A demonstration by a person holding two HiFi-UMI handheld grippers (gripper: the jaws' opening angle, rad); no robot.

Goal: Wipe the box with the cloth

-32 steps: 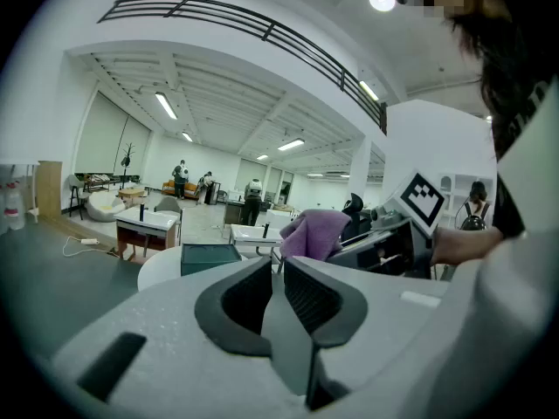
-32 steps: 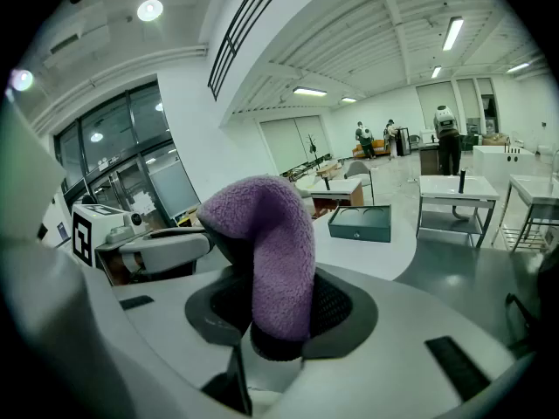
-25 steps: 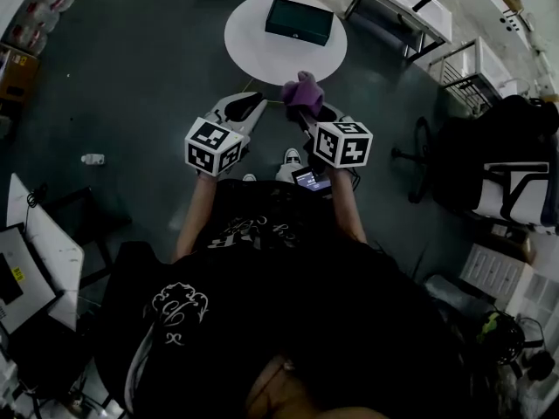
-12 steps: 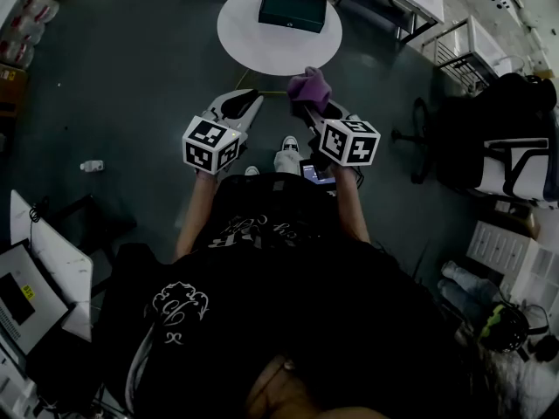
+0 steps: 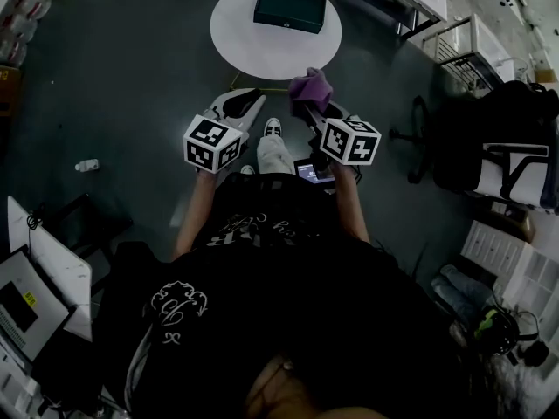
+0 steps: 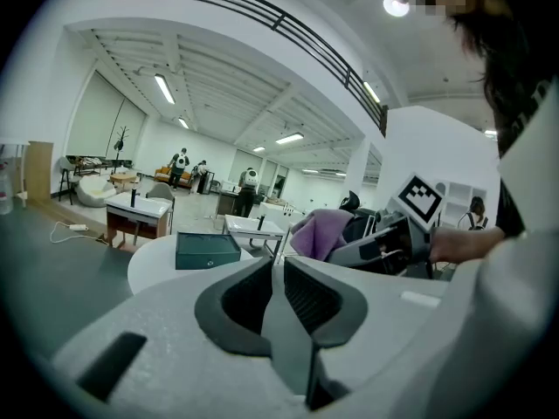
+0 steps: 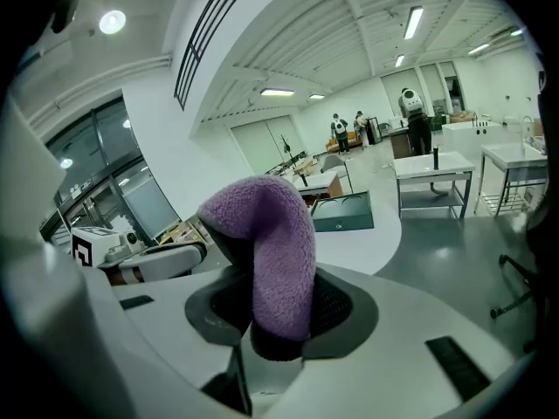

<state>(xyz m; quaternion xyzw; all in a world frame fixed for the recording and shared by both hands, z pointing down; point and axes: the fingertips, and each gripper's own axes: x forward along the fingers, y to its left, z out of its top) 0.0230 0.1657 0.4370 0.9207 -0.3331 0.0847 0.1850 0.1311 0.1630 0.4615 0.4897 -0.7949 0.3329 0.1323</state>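
Head view: box (image 5: 291, 8) lies on round table (image 5: 262, 55), at its far side | my right gripper (image 5: 313, 107) is clamped on the purple cloth (image 5: 311, 85), near the table's near edge, apart from box | my left gripper (image 5: 247, 100) has jaws closed together, nothing between them, beside the right.

Head view dim and underexposed: floor nearly black, round table (image 5: 262, 55) the one bright patch. Both gripper views bright, lit by ceiling strip lights (image 6: 166, 88) (one round lamp (image 7: 112, 22) flares). Strong fisheye bending, black vignetted corners. Close to the lens the cloth (image 7: 271, 251) is slightly soft.
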